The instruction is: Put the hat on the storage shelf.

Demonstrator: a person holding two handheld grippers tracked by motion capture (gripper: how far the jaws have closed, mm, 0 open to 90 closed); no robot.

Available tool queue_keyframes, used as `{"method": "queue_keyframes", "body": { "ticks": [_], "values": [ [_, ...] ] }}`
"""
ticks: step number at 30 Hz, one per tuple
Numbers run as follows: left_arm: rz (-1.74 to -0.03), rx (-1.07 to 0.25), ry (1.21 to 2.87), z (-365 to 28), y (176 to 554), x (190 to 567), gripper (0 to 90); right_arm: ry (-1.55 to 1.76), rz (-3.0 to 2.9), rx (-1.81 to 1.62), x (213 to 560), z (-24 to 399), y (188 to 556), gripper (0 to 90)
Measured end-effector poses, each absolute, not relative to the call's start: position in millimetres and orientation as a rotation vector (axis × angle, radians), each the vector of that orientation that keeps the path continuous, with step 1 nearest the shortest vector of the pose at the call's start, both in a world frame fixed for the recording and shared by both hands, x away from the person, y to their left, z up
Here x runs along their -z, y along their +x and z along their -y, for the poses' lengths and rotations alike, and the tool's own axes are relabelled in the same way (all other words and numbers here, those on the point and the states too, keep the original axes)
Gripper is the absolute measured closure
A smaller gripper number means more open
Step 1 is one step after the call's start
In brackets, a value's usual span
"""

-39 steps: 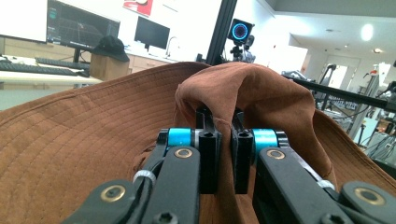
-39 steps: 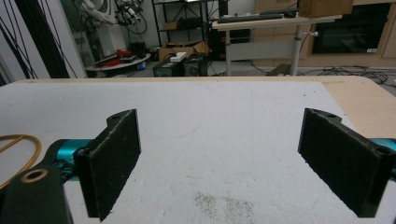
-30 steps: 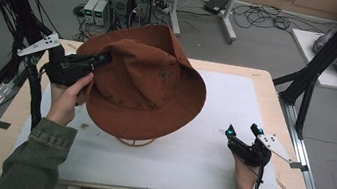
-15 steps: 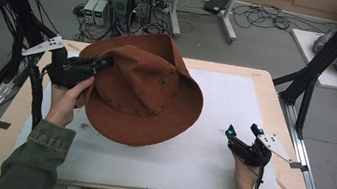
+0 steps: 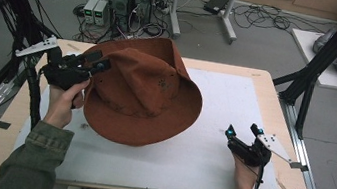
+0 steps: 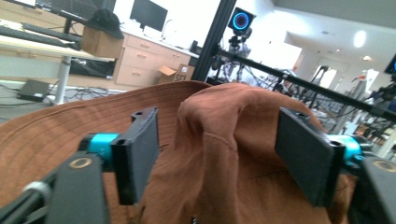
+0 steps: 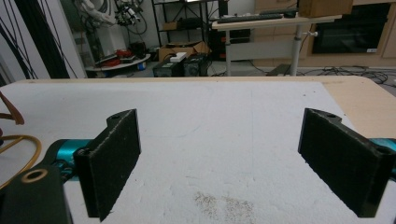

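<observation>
A brown wide-brimmed hat (image 5: 146, 91) rests on the white mat (image 5: 236, 99), leaning toward the table's left half. My left gripper (image 5: 98, 61) is at the hat's left side, up by the crown. In the left gripper view its jaws have just been opening and stand wide, with a fold of the hat's crown (image 6: 224, 140) loose between them and the brim behind. My right gripper (image 5: 242, 131) lies low at the front right, apart from the hat. It is open above the bare mat (image 7: 210, 121), with nothing between its pads (image 7: 112, 158).
The mat covers most of a wooden table (image 5: 260, 75). Black frame posts (image 5: 310, 80) rise at both table sides. Computers and cables (image 5: 129, 3) sit on the floor beyond. A thin tan loop (image 7: 14, 144) lies at the left edge of the right gripper view.
The left jaws have opened and let go of the hat's crown. The hat has settled lower onto the mat and now hides the tan ring under it. The right hand has stayed still.
</observation>
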State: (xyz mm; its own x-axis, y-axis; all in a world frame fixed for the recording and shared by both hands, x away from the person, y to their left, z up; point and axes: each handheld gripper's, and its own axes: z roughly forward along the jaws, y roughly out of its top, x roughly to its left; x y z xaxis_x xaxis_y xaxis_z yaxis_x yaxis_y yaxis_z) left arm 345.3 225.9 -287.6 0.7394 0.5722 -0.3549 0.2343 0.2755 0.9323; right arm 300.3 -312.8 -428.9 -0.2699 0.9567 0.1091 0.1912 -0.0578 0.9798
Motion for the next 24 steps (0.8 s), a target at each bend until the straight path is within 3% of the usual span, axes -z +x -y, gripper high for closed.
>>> {"method": "queue_keyframes", "body": {
  "ticks": [10,24],
  "values": [
    [-0.756,-0.281,1.282,-231,343,287,17.3,1.261,-1.516,-1.39,429,313,301,12.2],
    [-0.838,-0.441,1.189,-262,328,290,13.4,1.261,-1.521,-1.387,429,312,300,12.2]
  ]
}}
